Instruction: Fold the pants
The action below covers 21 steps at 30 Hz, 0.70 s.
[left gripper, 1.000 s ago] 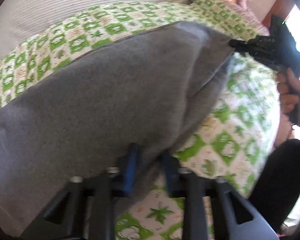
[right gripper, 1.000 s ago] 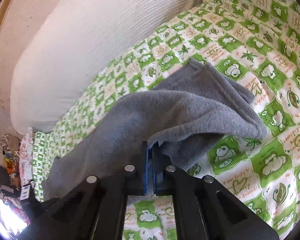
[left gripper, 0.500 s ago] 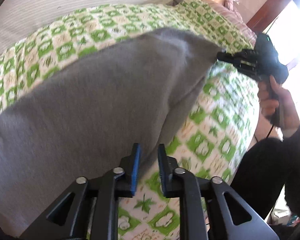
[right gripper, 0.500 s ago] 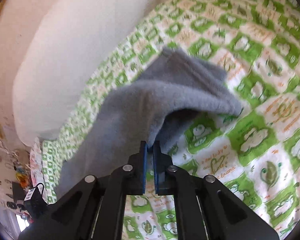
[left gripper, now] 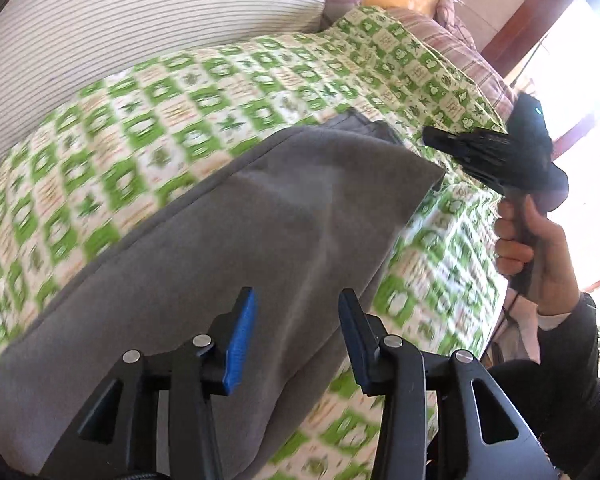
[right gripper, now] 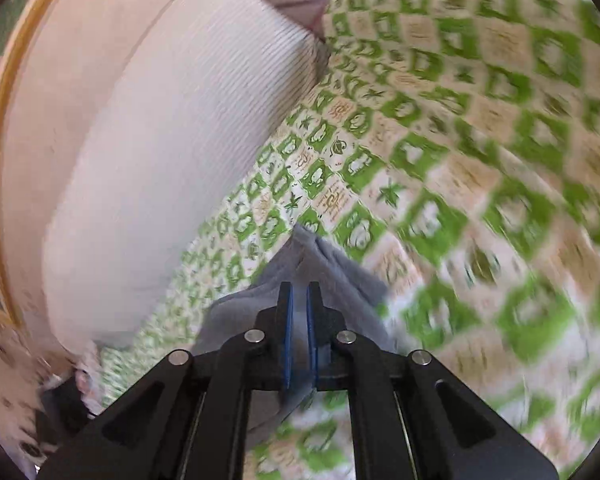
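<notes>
Pants [left gripper: 228,248]: grey, laid across the green-patterned bedspread [left gripper: 148,112]; one layer is seen doubled over another, with a lower edge showing at the far corner.
Left gripper [left gripper: 296,332]: fingers are spread wide above the near edge of the pants; nothing is held.
Right gripper [right gripper: 298,320]: blue pads are pressed almost together, and a thin fold of grey cloth is pinched between them. From the left wrist view it is seen at the far corner of the pants, held in a hand [left gripper: 528,240].
Surroundings: a striped white pillow [left gripper: 140,20] is noted along the far side of the bed.
Step in hand (judged): the folded half is being set down.
Recommended handling: the pinched corner is to be lowered onto the corner beneath, edges matched, before release.
Risk (judged): a skewed fold if cloth is dragged.
</notes>
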Motion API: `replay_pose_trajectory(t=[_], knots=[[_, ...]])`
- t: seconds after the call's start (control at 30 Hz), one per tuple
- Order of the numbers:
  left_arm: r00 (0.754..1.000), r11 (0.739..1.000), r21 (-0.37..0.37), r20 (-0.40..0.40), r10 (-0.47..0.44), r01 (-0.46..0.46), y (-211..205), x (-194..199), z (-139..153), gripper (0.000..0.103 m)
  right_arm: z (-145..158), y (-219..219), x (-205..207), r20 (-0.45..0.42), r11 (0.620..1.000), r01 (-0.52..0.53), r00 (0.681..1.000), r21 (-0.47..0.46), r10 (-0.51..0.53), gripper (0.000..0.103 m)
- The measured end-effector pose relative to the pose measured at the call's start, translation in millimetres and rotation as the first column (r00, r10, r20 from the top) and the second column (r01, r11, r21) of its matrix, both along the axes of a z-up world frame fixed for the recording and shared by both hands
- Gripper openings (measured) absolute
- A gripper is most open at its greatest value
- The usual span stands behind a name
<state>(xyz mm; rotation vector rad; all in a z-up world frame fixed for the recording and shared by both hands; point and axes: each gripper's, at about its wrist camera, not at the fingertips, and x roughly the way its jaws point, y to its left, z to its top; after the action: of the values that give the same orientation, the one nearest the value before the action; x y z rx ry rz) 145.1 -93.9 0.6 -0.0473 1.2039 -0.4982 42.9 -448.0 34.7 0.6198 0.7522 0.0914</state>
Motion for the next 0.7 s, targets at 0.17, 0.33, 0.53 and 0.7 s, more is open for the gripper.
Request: replay_pose_trajectory(t=[0.17,0.33,0.53,0.7], knots=[[0.999,0.999,0.01,-0.009,-0.035,0.035,-18,17,-4,0.047,-8,20,34,-0.057,0.99,-0.072,0.996,-0.12,0.065,0.017],[0.999,0.999,0.012,-0.018,-0.047,0.047,-24,26,-9,0.047,-15,28,52,-0.07,0.977,-0.101,0.994,-0.187,0.09,0.011],[0.998,0.999,0.0,-0.04,-0.037,0.037,-32,40,-12,0.049,9,38,68,0.031,0.973,-0.121,0.991,-0.195,0.129,0.0],[0.999,0.999,0.009,-0.008,-0.048,0.048,-43,56,-2,0.058,11,36,62,-0.017,0.979,-0.117,0.993,-0.168,0.116,0.005]])
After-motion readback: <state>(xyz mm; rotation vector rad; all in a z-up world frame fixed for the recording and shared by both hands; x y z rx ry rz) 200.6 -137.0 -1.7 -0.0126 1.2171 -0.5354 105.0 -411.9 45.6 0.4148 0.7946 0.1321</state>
